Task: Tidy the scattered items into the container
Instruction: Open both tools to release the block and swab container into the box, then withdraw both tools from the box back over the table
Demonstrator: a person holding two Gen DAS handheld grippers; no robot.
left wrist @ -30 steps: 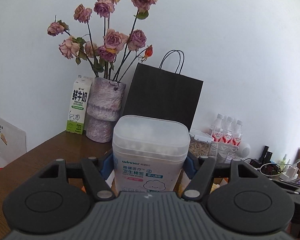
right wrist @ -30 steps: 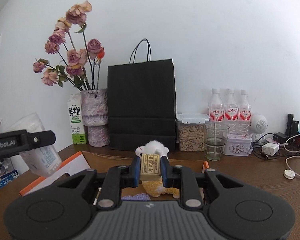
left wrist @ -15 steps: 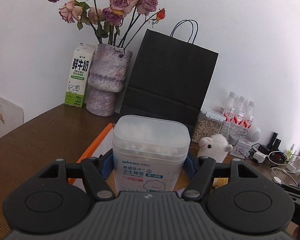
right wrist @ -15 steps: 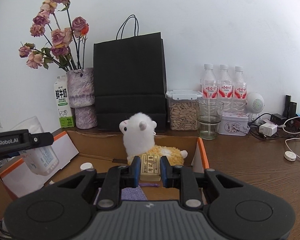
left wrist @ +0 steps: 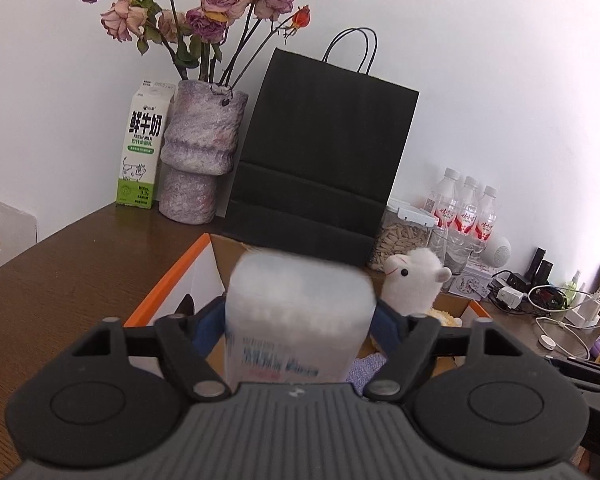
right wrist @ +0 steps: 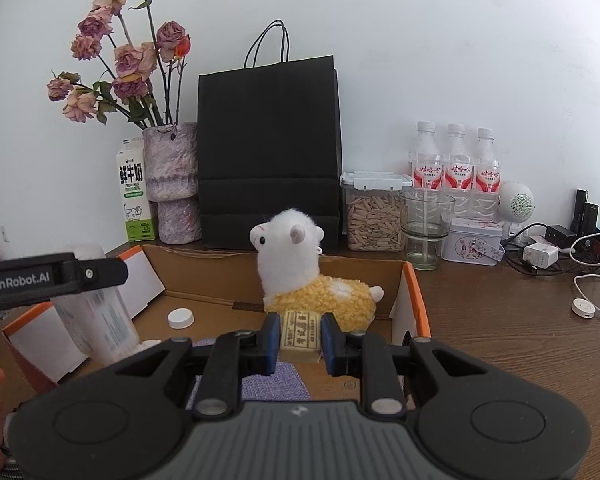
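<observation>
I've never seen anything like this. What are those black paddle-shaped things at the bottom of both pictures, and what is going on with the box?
They are hand-held grippers, one in each of a person's hands, and each carries a camera looking forward along its two fingers. So one picture is the left gripper's view, the other the right's.

Both hover over a cardboard box on a wooden table; an alpaca plush and a white cap already lie inside.

The left gripper is opening its jaws around a blurred tub of cotton swabs, letting it go into the box. The right gripper is also opening, with a small yellow block between its blue pads.

Behind stand a black paper bag, a vase of dried roses and a milk carton.
</observation>
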